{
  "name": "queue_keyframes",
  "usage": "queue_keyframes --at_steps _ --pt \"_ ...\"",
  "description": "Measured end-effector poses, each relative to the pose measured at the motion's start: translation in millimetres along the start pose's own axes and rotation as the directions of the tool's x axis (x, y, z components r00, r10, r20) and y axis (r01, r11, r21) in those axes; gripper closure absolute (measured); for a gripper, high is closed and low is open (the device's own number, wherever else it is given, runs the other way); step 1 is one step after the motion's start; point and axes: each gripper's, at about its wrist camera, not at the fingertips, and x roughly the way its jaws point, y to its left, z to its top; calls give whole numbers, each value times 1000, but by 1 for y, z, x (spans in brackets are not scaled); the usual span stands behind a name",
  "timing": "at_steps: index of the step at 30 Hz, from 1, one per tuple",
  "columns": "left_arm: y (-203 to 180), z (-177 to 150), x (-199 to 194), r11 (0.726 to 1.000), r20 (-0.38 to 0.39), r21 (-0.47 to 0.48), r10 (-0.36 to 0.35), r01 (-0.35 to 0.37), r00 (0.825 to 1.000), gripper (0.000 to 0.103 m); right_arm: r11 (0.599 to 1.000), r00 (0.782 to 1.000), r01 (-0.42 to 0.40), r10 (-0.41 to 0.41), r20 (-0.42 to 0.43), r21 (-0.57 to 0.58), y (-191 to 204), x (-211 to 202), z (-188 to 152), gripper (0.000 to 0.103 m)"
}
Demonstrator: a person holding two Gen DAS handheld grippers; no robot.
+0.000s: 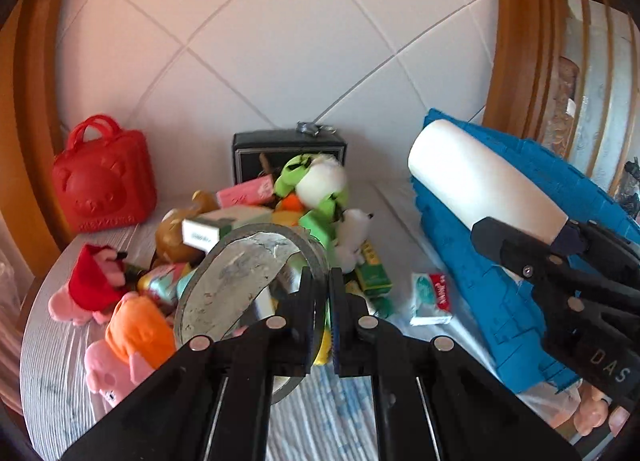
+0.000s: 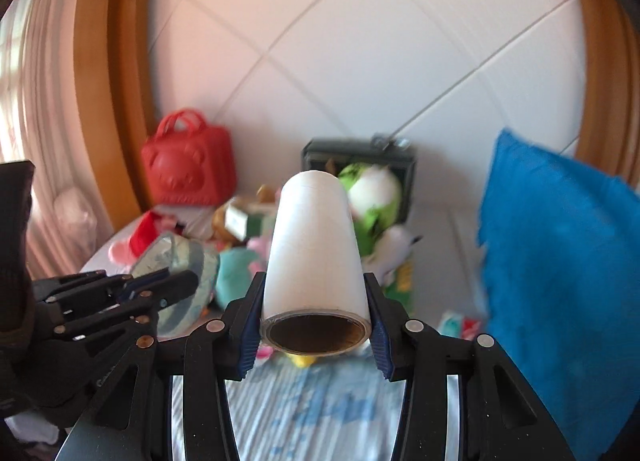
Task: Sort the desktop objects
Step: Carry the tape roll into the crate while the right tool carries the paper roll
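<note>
Tabletop (image 1: 52, 341): striped cloth, toys (image 1: 316, 185) heaped ahead of my tools, tiled wall behind. Left tool (image 1: 322, 317) clamped on tape ring (image 1: 240, 281). Right tool (image 2: 314, 317) clamped on white roll (image 2: 314, 249); blue cushion (image 2: 560, 261) just right.

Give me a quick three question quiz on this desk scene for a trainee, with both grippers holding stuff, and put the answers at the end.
1. True or false: the left gripper is shut on the rim of a grey tape roll.
2. Which colour is the roll clamped in the right gripper? A) red B) white C) green
3. Fill in: the red bag with handles stands against the ____ behind the toy pile.

Key: 1 true; 2 B; 3 wall.
</note>
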Motion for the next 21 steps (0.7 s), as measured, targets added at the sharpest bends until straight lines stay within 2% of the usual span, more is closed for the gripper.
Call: queue_keyframes --at_steps 4,8,12,14,17,21 --pt "-57 36 -1 996 62 48 -78 75 995 96 996 992 86 -88 95 20 -51 -54 24 58" --pt "-122 74 0 985 115 112 -147 134 982 96 980 965 193 -198 173 45 -117 -102 46 58" --pt "-194 105 4 965 138 181 -215 189 967 96 955 934 290 -298 199 67 -183 -133 57 58" --pt "-226 117 10 954 110 196 -249 224 962 96 937 918 339 -348 192 77 -217 -146 58 58" --pt "-275 134 27 939 1 199 -288 282 958 96 922 914 373 -385 132 104 -263 -151 55 58" --pt "-330 136 59 918 -198 169 -324 358 925 96 900 906 419 -423 11 117 -313 -146 39 58"
